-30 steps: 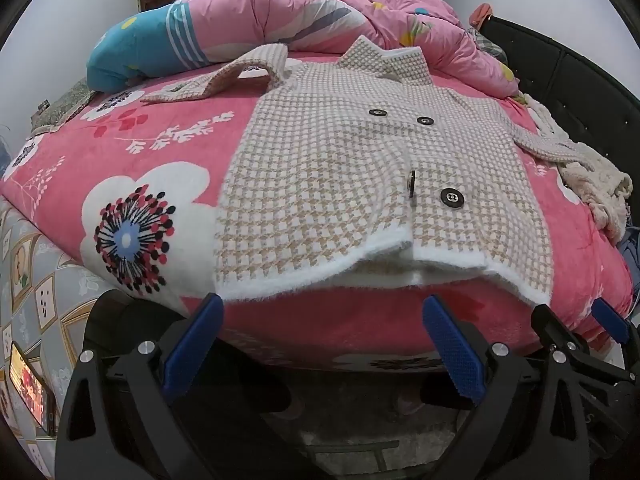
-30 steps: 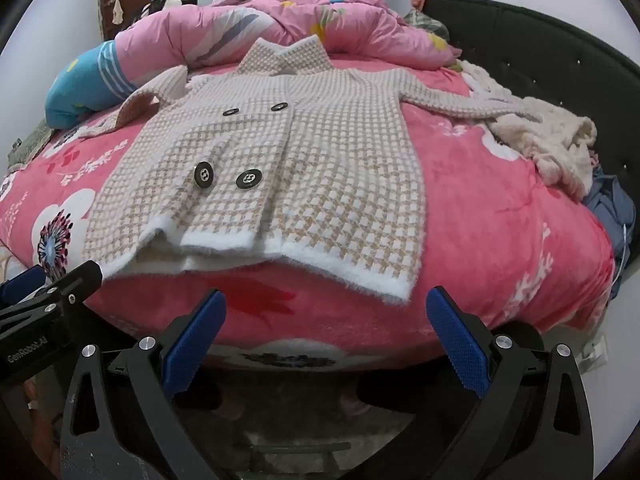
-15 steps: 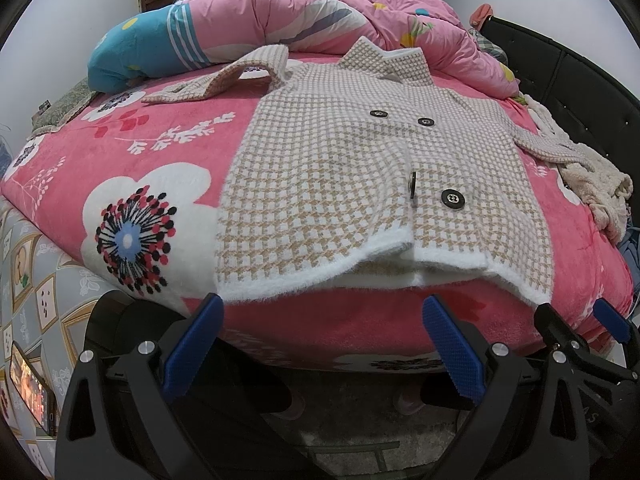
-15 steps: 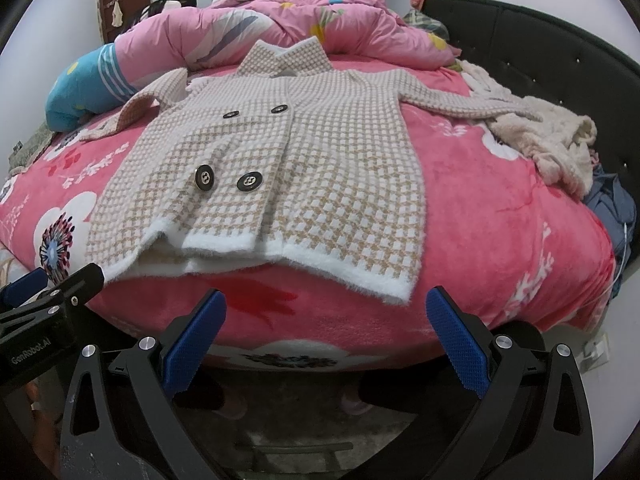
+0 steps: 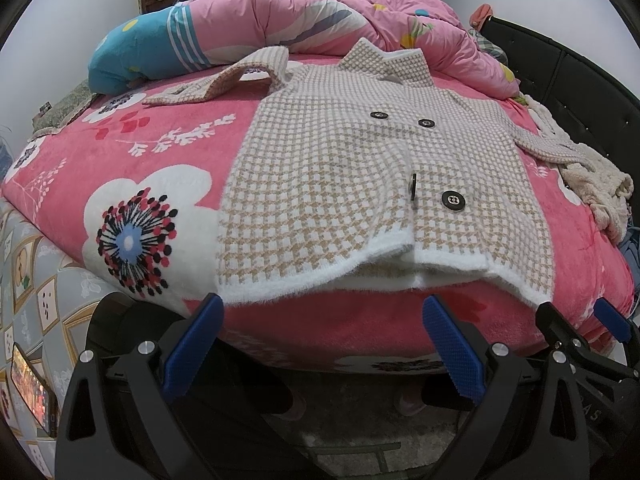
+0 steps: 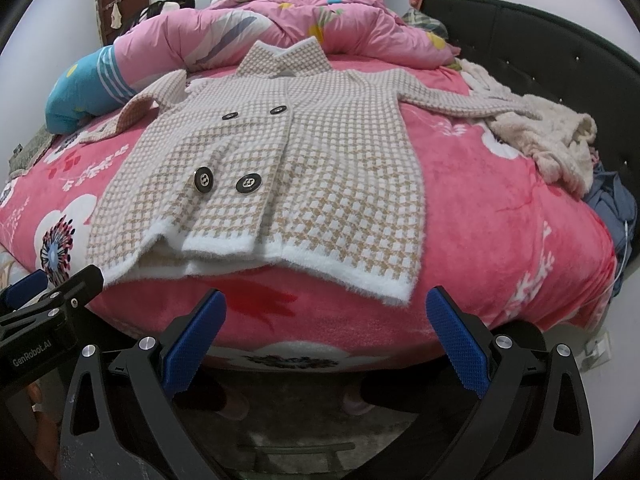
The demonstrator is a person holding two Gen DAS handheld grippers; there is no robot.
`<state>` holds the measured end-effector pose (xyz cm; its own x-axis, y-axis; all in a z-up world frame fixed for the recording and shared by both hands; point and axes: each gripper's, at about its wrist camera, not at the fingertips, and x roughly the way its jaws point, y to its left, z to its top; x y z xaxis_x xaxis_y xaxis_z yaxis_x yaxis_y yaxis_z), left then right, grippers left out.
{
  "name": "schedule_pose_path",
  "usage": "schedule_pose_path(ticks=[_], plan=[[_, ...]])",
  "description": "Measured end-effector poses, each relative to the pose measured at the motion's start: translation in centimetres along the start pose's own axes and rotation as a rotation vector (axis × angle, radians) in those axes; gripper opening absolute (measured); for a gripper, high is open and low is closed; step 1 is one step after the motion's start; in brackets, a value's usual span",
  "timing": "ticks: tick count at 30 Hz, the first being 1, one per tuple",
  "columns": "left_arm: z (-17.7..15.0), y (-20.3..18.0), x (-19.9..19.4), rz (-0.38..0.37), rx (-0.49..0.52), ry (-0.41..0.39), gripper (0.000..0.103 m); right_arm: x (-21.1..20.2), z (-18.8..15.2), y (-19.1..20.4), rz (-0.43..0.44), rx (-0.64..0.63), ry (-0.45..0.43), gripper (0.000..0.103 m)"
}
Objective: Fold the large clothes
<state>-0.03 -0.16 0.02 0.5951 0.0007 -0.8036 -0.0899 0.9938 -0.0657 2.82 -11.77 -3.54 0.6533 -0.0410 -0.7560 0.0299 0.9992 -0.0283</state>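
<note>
A: Item one?
B: Checked coat (image 5: pixel 360 184), flat on bed (image 5: pixel 152 152), hem at 6 o'clock.
A: Grippers?
B: Left gripper (image 5: pixel 320 340), right gripper (image 6: pixel 326 334): both spread, empty, below hem.

one checked coat (image 6: pixel 304 168) is lying on the bed (image 6: pixel 500 216), showing four black buttons (image 6: pixel 248 185); two grippers (image 6: pixel 326 334) are hovering.

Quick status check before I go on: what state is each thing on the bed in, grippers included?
Beige-and-white checked knit coat: spread flat, front up, unfolded, sleeves out.
Pink quilted duvet: bunched behind the collar.
Cream fluffy garment: crumpled.
Left gripper: open, empty, short of the hem.
Right gripper: open, empty.
</note>
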Motion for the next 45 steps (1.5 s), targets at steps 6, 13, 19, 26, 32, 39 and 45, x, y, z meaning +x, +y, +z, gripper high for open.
schedule_pose_path(ticks=[6, 13, 19, 26, 32, 39, 45], plan=[[0.1, 0.3, 0.1, 0.000, 0.000, 0.000, 0.098, 0.0, 0.0, -0.1, 0.001, 0.002, 0.001, 0.096], [0.0, 0.3, 0.1, 0.002, 0.001, -0.002, 0.098, 0.0, 0.1, -0.1, 0.004, 0.005, 0.001, 0.096], [0.0, 0.3, 0.0, 0.003, 0.002, -0.003, 0.098, 0.1, 0.4, -0.3, 0.006, 0.009, 0.003, 0.096], [0.0, 0.3, 0.0, 0.004, 0.002, -0.003, 0.098, 0.1, 0.3, -0.3, 0.007, 0.009, 0.001, 0.096], [0.4, 1.0, 0.1, 0.005, 0.002, -0.004, 0.098, 0.1, 0.3, -0.4, 0.008, 0.009, 0.001, 0.096], [0.7, 1.3, 0.1, 0.006, 0.002, -0.004, 0.098, 0.1, 0.4, -0.4, 0.009, 0.011, 0.001, 0.096], [0.5, 1.1, 0.0, 0.007, 0.003, -0.005, 0.098, 0.1, 0.4, -0.4, 0.009, 0.013, 0.002, 0.096]])
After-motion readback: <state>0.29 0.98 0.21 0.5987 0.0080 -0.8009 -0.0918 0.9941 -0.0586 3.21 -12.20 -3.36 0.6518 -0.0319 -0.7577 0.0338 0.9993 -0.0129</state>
